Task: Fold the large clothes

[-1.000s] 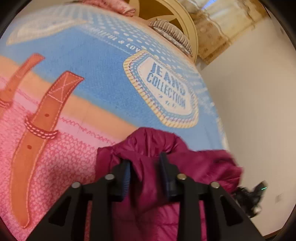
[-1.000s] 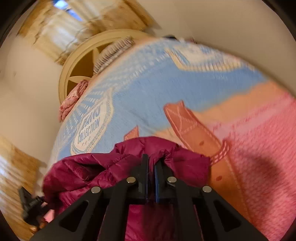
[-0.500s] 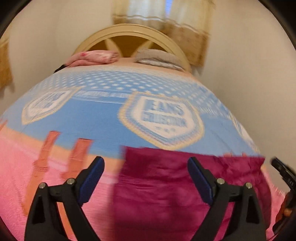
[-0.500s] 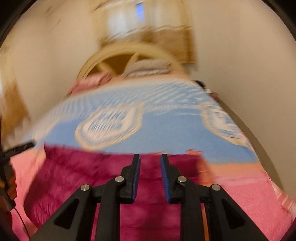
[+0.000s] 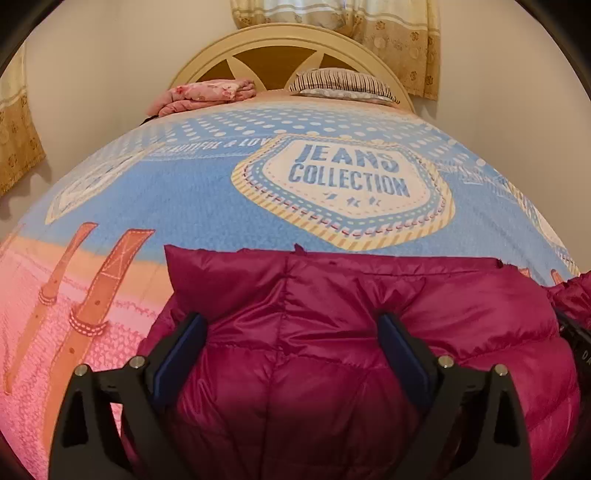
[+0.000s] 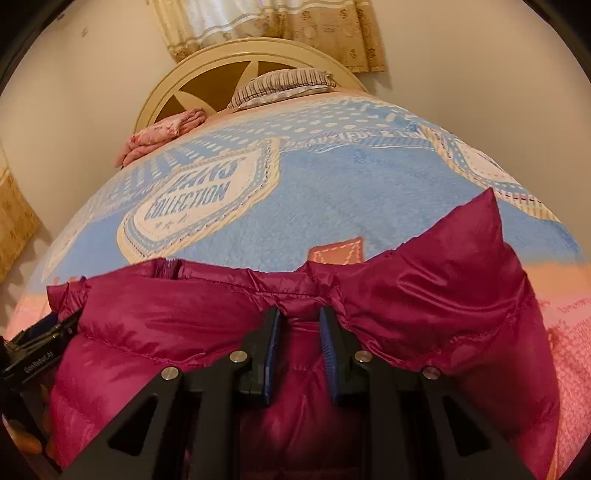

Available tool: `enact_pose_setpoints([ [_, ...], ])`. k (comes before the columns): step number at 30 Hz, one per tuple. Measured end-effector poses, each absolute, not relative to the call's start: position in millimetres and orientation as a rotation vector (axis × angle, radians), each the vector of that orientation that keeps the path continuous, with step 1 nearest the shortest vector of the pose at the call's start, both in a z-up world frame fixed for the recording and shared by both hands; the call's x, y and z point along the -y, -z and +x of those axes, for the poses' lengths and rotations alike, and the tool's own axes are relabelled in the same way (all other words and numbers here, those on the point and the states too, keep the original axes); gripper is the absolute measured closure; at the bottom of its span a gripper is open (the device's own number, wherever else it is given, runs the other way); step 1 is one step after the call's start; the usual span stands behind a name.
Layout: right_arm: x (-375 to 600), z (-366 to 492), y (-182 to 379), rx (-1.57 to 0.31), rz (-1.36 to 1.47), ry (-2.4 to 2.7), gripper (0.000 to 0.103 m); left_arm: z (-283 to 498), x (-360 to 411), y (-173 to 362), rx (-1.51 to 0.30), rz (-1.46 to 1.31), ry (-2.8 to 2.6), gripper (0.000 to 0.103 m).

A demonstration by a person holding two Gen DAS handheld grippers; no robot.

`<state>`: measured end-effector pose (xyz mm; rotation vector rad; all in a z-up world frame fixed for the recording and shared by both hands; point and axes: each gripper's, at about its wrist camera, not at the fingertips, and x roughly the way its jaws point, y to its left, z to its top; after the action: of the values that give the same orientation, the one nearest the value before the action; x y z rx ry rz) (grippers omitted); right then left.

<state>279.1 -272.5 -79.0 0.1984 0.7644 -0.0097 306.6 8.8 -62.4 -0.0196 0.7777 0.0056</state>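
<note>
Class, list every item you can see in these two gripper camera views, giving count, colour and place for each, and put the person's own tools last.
Puffy quilted jacket: one, magenta, lying on the near end of the bed.
Printed bedspread: one, blue and pink with a "JEANS COLLECTION" badge, covering the bed.
Striped pillow: one, dark and light stripes, at the headboard.
Folded floral blanket: one, pink, beside the pillow.
Arched wooden headboard: one, cream, at the far end.
Patterned curtains: beige, behind the headboard.
Left gripper: one, black, open wide over the jacket.
Right gripper: one, black, narrowly parted at the jacket's edge.
</note>
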Motion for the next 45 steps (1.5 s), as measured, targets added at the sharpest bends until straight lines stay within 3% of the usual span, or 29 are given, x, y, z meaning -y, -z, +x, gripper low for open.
enact_pose_setpoints([
  [10,281,293,85,-0.809,0.271,-0.027,0.080,321,-11,77,-0.830,-0.061,-0.009,0.002],
  [17,301,246,22,-0.691,0.202,0.059,0.080,323,-11,78,-0.836,-0.058,-0.013,0.002],
  [21,325,246,48,-0.782,0.151,0.183,0.080,323,-11,78,-0.836,-0.054,-0.015,0.002],
  [26,358,253,90,-0.805,0.349,0.135,0.080,322,-11,79,-0.835,-0.050,-0.018,0.002],
  [33,365,254,94,-0.786,0.423,0.102,0.080,322,-11,79,-0.836,-0.050,-0.020,0.002],
  [38,337,261,75,-0.877,0.216,0.219,0.080,323,-12,80,-0.858,-0.049,-0.004,0.002],
  [41,307,227,31,-0.697,0.075,0.258,0.080,316,-18,76,-0.889,-0.049,0.049,0.002],
  [45,265,180,0,-0.602,0.068,0.144,0.082,276,-41,48,-0.844,-0.056,0.103,0.002],
])
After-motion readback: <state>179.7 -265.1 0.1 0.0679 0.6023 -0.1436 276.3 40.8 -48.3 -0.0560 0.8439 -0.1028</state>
